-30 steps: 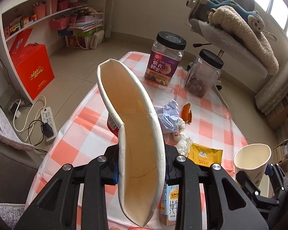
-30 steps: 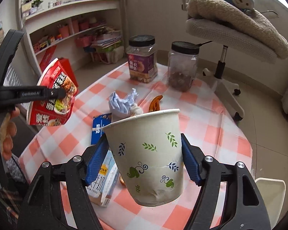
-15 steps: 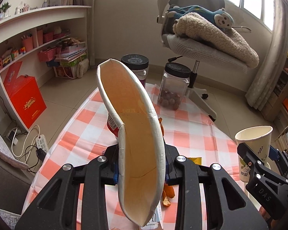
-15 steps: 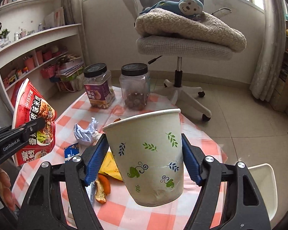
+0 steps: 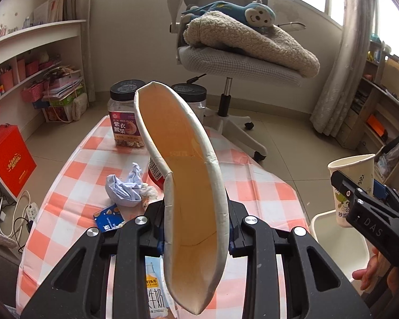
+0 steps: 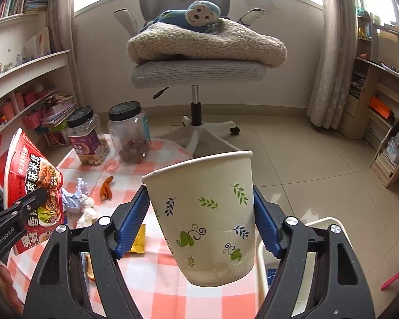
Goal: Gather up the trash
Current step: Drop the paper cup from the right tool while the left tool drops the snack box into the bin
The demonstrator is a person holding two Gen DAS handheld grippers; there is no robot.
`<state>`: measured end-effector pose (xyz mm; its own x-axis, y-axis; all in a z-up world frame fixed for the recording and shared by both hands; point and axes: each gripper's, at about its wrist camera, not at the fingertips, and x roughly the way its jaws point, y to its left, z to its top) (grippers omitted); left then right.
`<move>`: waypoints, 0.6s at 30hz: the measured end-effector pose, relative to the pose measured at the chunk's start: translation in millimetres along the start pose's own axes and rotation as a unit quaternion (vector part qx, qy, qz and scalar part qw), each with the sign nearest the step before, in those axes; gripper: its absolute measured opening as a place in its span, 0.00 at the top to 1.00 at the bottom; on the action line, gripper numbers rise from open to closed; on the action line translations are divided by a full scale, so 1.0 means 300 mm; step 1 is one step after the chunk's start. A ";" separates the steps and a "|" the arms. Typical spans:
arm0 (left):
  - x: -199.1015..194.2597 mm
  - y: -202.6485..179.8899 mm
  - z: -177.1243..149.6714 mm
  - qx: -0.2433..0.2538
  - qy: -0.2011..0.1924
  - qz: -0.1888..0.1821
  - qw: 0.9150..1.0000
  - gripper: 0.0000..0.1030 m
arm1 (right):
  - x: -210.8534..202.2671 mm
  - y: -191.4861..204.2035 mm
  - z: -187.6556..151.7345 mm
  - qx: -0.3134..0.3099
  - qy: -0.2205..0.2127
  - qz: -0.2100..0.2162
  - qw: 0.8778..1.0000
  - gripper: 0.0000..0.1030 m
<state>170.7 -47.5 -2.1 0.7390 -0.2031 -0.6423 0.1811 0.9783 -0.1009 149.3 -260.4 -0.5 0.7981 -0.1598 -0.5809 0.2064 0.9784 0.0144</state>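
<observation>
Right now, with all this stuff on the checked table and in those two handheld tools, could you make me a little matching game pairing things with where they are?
Things:
1. squashed red noodle bowl
2. leaf-printed white paper cup
3. crumpled pale blue tissue
4. blue stuffed monkey

Places:
A. on the grey office chair
B. in the right tool
C. in the left tool
D. lying on the checked tablecloth

Pairs: 1-C, 2-B, 3-D, 4-A

A squashed red instant-noodle paper bowl (image 5: 191,186) and a leaf-printed white paper cup (image 6: 204,218) are held above the checked tabletop (image 5: 74,170), where crumpled pale-blue paper (image 5: 125,188) lies mid-table.
</observation>
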 end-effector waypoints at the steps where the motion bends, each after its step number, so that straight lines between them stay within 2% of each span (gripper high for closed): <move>1: 0.002 -0.016 -0.004 0.004 0.000 -0.004 1.000 0.69 | -0.001 -0.023 0.000 0.004 0.000 -0.007 1.000 0.30; 10: 0.033 -0.184 -0.029 0.038 0.012 -0.049 0.998 0.69 | -0.021 -0.262 -0.010 0.048 0.004 -0.084 0.995 0.30; 18: 0.068 -0.390 -0.048 0.069 0.036 -0.106 0.991 0.69 | -0.048 -0.504 -0.019 0.124 0.018 -0.147 0.981 0.26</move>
<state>155.4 -165.6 -14.3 0.6276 -0.3941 -0.6714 0.4179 0.8981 -0.1366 103.4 -405.2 0.9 0.6634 -0.4218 -0.6181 0.5600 0.8277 0.0362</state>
